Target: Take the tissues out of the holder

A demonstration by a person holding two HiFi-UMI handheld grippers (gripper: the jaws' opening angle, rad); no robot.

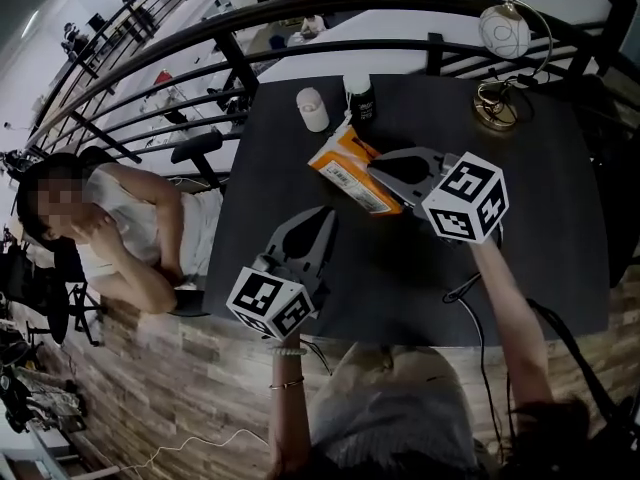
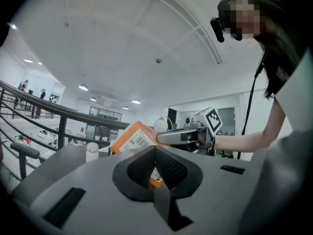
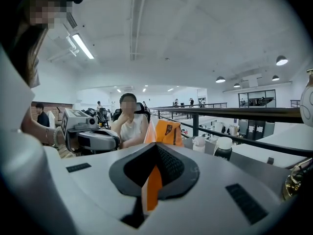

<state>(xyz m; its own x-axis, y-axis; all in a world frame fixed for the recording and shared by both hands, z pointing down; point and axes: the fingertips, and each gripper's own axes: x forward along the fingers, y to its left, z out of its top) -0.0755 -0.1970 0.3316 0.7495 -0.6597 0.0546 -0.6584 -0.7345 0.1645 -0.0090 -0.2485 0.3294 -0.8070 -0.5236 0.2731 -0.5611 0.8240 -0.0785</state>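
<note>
An orange tissue pack (image 1: 345, 163) with a white barcode label hangs tilted above the dark table (image 1: 560, 218). My right gripper (image 1: 372, 171) is shut on its right end; in the right gripper view the orange pack (image 3: 168, 131) runs up from between the closed jaws (image 3: 155, 146). My left gripper (image 1: 330, 213) sits lower left, pointing at the pack, its fingertips together and a short way off it. In the left gripper view the pack (image 2: 132, 138) shows just beyond the closed tips (image 2: 155, 149). No separate holder is visible.
At the table's far edge stand a white bottle (image 1: 312, 108) and a dark bottle with a white cap (image 1: 360, 98). A globe ornament on a gold stand (image 1: 505, 33) is at the far right. A person sits left of the table (image 1: 120, 228). A railing (image 1: 250, 28) runs behind.
</note>
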